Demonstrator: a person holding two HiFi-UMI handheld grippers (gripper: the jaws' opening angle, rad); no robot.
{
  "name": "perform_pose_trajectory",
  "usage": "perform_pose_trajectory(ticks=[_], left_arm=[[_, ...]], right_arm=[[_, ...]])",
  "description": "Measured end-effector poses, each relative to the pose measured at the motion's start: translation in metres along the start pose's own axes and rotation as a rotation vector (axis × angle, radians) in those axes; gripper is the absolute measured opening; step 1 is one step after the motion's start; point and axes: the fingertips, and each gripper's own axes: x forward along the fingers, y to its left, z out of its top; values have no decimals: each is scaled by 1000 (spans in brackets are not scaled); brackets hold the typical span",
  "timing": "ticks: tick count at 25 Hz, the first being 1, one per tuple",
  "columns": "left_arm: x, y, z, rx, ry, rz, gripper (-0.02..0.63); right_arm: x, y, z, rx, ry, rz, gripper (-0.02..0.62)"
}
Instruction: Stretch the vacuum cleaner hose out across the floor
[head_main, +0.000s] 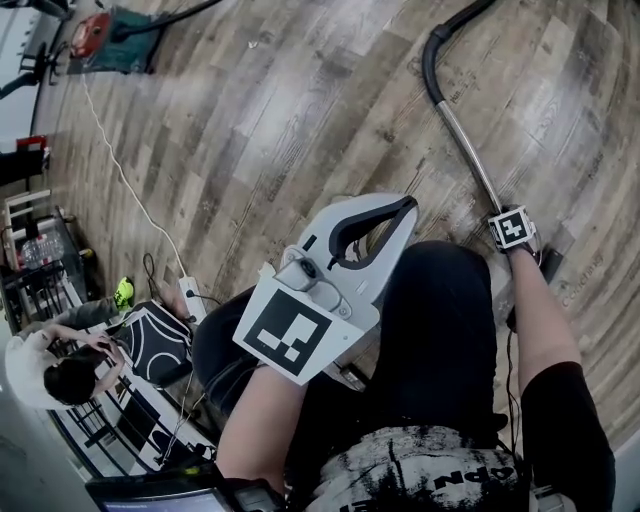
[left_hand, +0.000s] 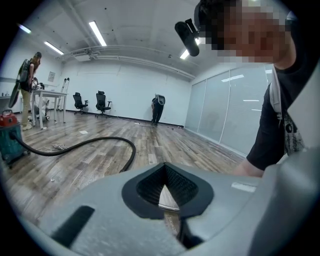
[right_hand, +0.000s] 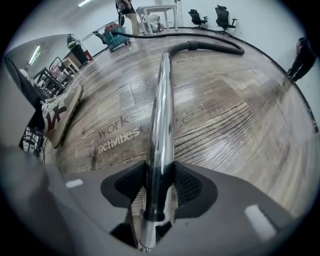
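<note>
Closest to us, in the middle of the head view, the grey left gripper (head_main: 405, 210) with its black-and-white marker cube hangs over our knees with its jaws pressed together on nothing. We judge it is simply parked out of the way, since one hand is enough to draw the wand. Starting from the upper left of that view, the red-topped teal canister vacuum cleaner (head_main: 105, 40) sits well apart from us on the grey-brown wood-plank floor (head_main: 300, 120), and a thin white power cable (head_main: 125, 180) trails from it down the left side. Moving right, the ribbed black vacuum hose (head_main: 432, 55) bends in from the top edge at the upper right and joins the straight chrome wand tube (head_main: 468, 150), which slants down toward us. In the right gripper view the hose curls from the top of the tube back across the floor to the canister at the upper left. It lies in a loop rather than a line, so we take the stretching as hardly begun. At the right, the right gripper (right_hand: 159, 192) points steeply down over the tube's near end. Its jaws stand partly apart with the tube between them and slivers of floor showing on both sides, so we judge the pads are not yet clamped. Taking the rigid tube rather than the soft hose gives a firm handle for pulling the loop straight.
</note>
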Motion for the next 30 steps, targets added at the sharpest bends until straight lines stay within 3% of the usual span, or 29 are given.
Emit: perform_pose_trajectory(ticks=[5, 10, 13, 21, 25, 30], left_arm=[[-1, -1, -9, -2, 13, 2, 3], [3, 5, -44, -51, 79, 21, 3], [21, 7, -64, -86, 103, 3, 3], [94, -4, -112, -169, 208, -84, 84], [150, -23, -144, -350, 247, -168, 176], [220, -43, -221, -734, 313, -200, 262]], right_arm=[[-3, -1, -2, 30, -13, 3, 179], [-10, 9, -4, 52, -4, 40, 179], [-28, 5, -8, 58, 3, 35, 178], [-102, -18, -3, 16, 8, 0, 176], [-139, -26, 8, -6, -13, -11, 176], [-180, -35, 8, -48, -18, -57, 176]])
